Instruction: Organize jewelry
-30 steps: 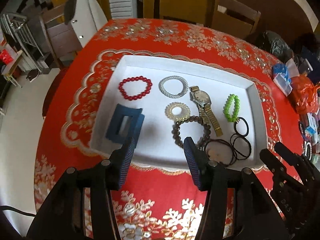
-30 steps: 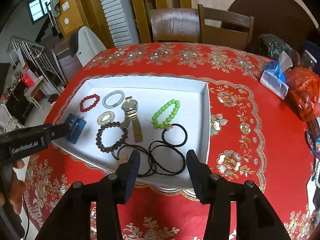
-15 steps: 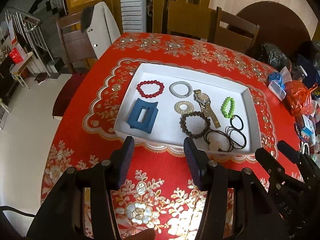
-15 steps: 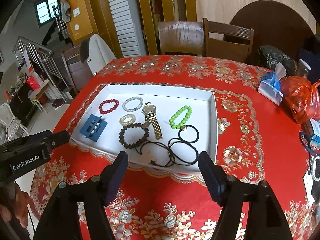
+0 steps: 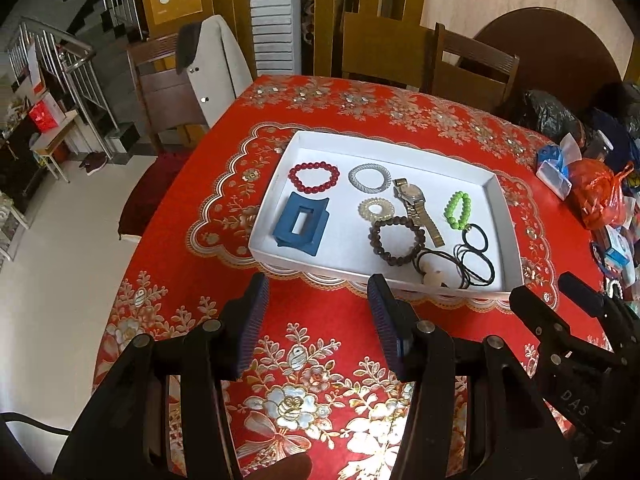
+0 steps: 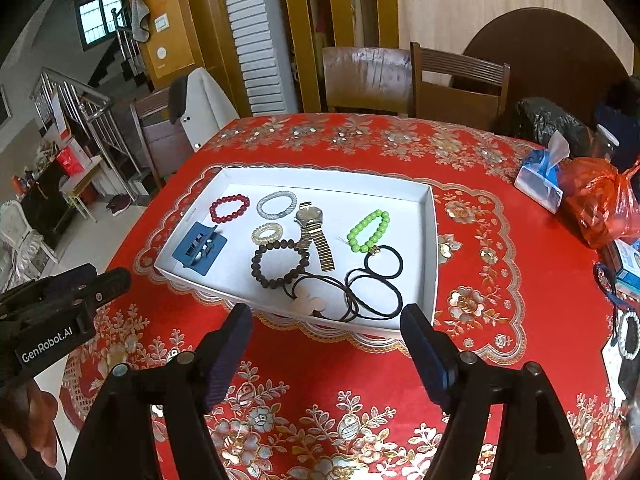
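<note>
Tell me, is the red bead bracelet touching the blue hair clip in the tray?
Apart. In the left wrist view, white tray floor shows between the red bead bracelet and the blue hair clip below it.

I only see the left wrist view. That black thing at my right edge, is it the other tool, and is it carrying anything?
Observer: Yes. The right tool is open with nothing between its fingers; its jaws have just been opening.
Operator: Any writing on my own tool?
Observer: The left tool bears a white "GenRobot.AI" label on its side.
Operator: Is the hair clip all blue?
Observer: No, the blue hair clip shows silver metal parts at its middle.
</note>
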Action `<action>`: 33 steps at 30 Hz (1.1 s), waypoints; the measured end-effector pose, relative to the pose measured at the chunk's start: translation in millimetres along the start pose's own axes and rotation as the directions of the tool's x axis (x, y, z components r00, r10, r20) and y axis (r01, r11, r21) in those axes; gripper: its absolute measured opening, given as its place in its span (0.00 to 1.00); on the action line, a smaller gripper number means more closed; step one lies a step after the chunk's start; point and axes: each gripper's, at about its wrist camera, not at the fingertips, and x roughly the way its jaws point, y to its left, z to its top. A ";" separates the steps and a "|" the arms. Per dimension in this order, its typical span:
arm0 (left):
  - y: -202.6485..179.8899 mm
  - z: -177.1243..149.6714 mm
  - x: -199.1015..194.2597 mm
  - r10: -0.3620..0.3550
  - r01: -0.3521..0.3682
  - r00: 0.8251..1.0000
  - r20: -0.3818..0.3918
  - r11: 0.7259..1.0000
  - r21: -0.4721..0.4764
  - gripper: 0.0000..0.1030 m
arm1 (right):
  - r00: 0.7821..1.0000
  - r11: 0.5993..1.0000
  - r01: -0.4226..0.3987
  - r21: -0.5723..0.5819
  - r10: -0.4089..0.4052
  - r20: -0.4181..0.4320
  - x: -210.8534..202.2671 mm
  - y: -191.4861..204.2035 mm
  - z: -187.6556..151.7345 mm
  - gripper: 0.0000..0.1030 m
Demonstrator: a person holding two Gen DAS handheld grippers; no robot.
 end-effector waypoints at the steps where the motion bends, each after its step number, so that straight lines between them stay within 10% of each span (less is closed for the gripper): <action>1: -0.1 -0.1 0.1 0.001 -0.001 1.000 0.001 1.000 0.001 0.49 | 1.000 1.000 -0.001 -0.004 0.001 0.001 -0.3 0.6 0.1 0.72; 33: -6.5 0.7 8.1 0.000 0.000 1.000 -0.016 1.000 0.019 0.49 | 0.999 1.000 -0.012 0.003 0.012 -0.032 13.7 -4.2 -1.1 0.72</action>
